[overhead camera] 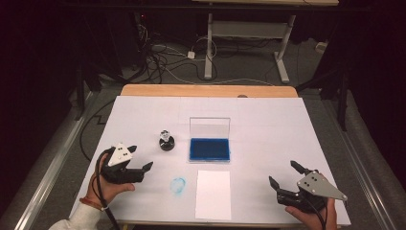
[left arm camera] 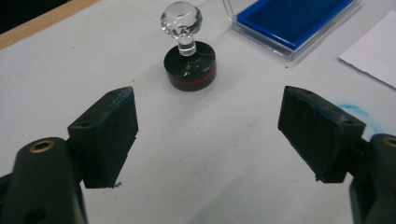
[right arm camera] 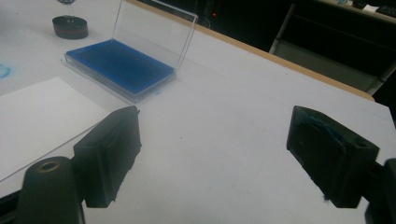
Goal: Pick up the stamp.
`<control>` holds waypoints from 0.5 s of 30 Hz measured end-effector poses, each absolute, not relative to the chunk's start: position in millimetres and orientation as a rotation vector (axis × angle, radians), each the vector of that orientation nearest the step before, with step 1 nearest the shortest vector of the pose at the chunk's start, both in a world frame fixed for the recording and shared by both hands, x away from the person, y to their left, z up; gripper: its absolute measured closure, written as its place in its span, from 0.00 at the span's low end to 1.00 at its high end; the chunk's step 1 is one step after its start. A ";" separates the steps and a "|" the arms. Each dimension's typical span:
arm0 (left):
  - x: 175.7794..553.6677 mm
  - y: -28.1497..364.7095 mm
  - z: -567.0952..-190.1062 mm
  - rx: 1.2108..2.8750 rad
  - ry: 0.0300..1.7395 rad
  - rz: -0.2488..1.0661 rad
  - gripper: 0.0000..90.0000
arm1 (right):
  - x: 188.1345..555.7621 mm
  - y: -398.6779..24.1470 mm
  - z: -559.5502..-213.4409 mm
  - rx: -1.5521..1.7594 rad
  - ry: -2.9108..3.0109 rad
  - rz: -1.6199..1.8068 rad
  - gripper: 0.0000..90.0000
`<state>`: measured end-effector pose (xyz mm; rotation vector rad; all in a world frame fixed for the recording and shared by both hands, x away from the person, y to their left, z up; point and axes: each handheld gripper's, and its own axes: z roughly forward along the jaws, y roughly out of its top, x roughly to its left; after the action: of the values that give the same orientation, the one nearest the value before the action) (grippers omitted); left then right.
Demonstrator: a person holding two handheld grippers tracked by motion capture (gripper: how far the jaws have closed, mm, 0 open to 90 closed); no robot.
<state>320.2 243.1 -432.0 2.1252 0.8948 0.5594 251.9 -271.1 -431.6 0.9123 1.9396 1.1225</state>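
Item: round black stamp with clear faceted knob (left arm camera: 189,65), upright mid-worktop left of the open blue ink pad (overhead camera: 209,149); left tool (overhead camera: 141,158) nearest, right tool (overhead camera: 283,174) both gaping, empty; risk, probably: off-centre pinch on the slick knob tips it.

A blue smear (overhead camera: 178,185) is seen on the white tabletop (overhead camera: 268,129). Beyond the tabletop, tangled cables (overhead camera: 163,60) are strewn on the floor beside what may be a desk frame (overhead camera: 249,33).
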 end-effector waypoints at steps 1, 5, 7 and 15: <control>321.9 243.6 -430.6 2.124 0.895 0.559 0.21 | 252.3 -270.6 -432.4 0.912 1.945 1.118 0.20; 333.2 244.8 -423.0 2.141 0.890 0.552 0.22 | 252.8 -269.8 -433.7 0.903 1.958 1.104 0.20; 339.0 243.5 -419.7 2.160 0.886 0.538 0.22 | 253.3 -269.3 -434.0 0.902 1.957 1.104 0.20; 367.3 236.2 -410.9 2.195 0.884 0.468 0.23 | 253.7 -268.3 -435.0 0.901 1.970 1.096 0.20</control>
<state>367.3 236.2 -410.9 2.1952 0.8842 0.4676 253.7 -268.3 -435.0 0.9009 1.9704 1.0959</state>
